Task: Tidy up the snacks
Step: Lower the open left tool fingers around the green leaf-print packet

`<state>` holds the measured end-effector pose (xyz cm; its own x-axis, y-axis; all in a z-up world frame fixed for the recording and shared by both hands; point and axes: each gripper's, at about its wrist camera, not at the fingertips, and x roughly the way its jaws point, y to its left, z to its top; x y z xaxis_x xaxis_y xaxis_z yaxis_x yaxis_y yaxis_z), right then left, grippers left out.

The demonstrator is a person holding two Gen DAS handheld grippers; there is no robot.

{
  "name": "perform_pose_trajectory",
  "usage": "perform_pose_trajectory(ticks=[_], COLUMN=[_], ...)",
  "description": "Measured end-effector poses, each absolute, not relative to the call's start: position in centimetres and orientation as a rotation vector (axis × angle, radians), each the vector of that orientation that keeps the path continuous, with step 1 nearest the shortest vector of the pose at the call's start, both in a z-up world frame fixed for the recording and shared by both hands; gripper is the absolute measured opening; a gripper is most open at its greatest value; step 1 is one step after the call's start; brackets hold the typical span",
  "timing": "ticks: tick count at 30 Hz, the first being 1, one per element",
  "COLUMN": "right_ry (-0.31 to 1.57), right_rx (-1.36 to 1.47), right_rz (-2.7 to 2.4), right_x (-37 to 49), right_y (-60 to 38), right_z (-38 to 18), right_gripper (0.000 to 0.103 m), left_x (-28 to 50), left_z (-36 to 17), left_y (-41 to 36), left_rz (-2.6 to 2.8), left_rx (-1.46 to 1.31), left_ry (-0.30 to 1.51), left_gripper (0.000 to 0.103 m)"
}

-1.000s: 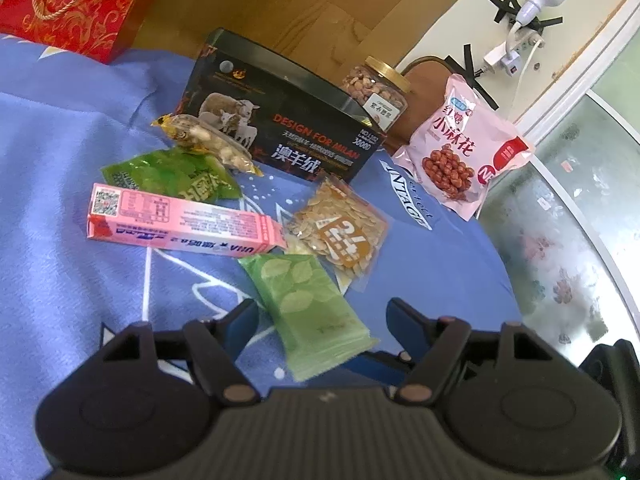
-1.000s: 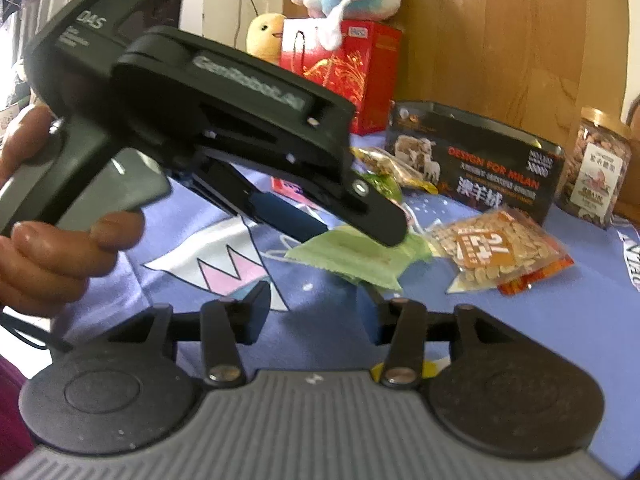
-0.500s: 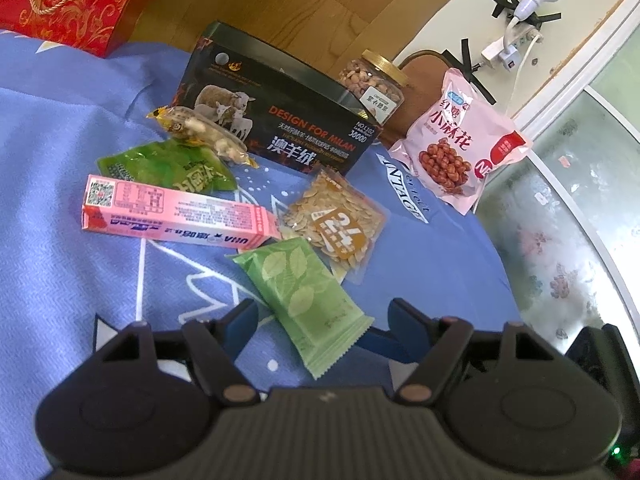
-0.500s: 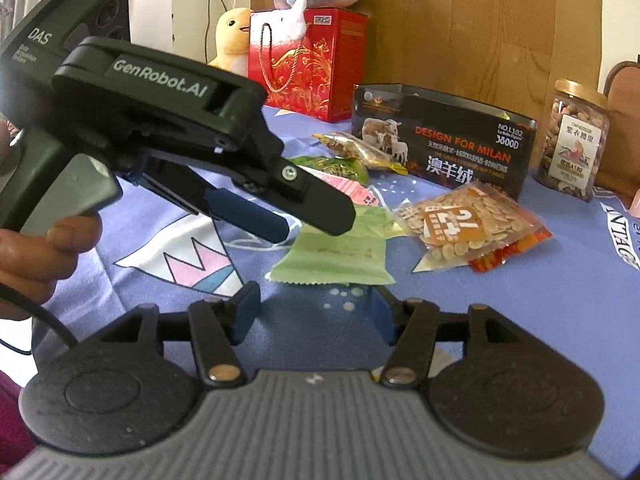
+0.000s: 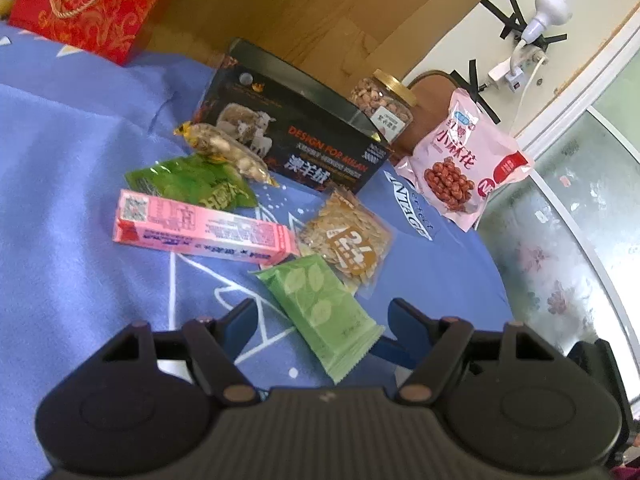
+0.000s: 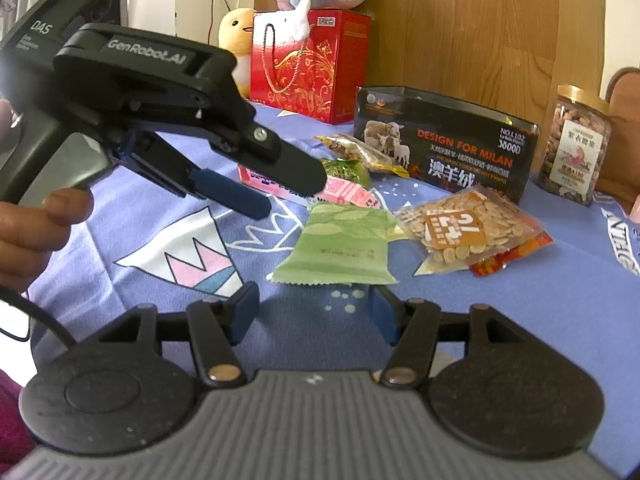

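Snack packets on blue cloth, green packet nearest

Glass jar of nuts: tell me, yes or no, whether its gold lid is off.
No: the glass jar stands upright beside the black box with its gold lid on.

Matt cloth cover; glossy plastic green pkt; wood wall.

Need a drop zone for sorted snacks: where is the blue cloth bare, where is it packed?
Bare: the blue cloth left of the pink carton, toward the red gift bag; also the strip between the seed packet and pink snack bag. Crowded: in front of the black tin box, around the light green packet.
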<state>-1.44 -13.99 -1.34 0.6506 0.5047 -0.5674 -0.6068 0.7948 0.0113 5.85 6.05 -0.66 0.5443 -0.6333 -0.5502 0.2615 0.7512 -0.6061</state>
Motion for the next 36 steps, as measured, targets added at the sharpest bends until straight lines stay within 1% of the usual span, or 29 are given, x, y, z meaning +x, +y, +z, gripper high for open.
perform_pose_trajectory(ticks=[4, 5, 6, 8, 11, 13, 18, 20, 21, 28, 36], right_ry=[0.580, 0.580, 0.582, 0.591, 0.566, 0.558, 0.610, 0.656, 0.673, 0.622, 0.622], right_rx=[-0.194, -0.197, -0.199, -0.206, -0.236, -0.233, -0.205, -0.199, -0.201, -0.289, -0.279], right_rz=[0.607, 0.599, 0.596, 0.608, 0.610, 0.591, 0.629, 0.670, 0.689, 0.772, 0.688], right_x=[-1.0, -0.9, -0.9, -0.9, -1.2, -0.7, 1.2, 1.5, 1.4, -1.6, -1.6], right_y=[-14.5, -14.7, -14.9, -15.2, -15.3, -15.5, -14.8, -13.9, -13.4, -11.8, -14.3], right_z=[-1.0, -0.9, -0.9, -0.9, -0.7, -0.6, -0.8, -1.2, -1.4, -1.1, -0.5], right_gripper=[0.065, 0.068, 0.075, 0.080, 0.080, 0.082, 0.084, 0.081, 0.078, 0.078, 0.078], left_x=[6.3, 6.5, 6.6, 6.7, 6.8, 6.8, 6.9, 6.9, 6.8, 6.8, 6.8], left_z=[-1.1, -1.2, -1.3, -1.4, -1.5, -1.6, -1.7, -1.8, -1.8, -2.0, -2.0], left_y=[4.9, 4.7, 4.5, 4.3, 4.3, 4.4, 4.4, 4.4, 4.5, 4.9, 5.2], left_rz=[-0.571, -0.574, -0.576, -0.576, -0.576, -0.577, -0.577, -0.578, -0.579, -0.579, -0.578], left_rx=[-0.477, -0.476, -0.475, -0.474, -0.478, -0.483, -0.488, -0.488, -0.489, -0.503, -0.514], left_ry=[0.860, 0.866, 0.871, 0.876, 0.879, 0.879, 0.884, 0.884, 0.884, 0.884, 0.884], left_gripper=[0.074, 0.074, 0.074, 0.074, 0.074, 0.074, 0.074, 0.074, 0.074, 0.074, 0.074])
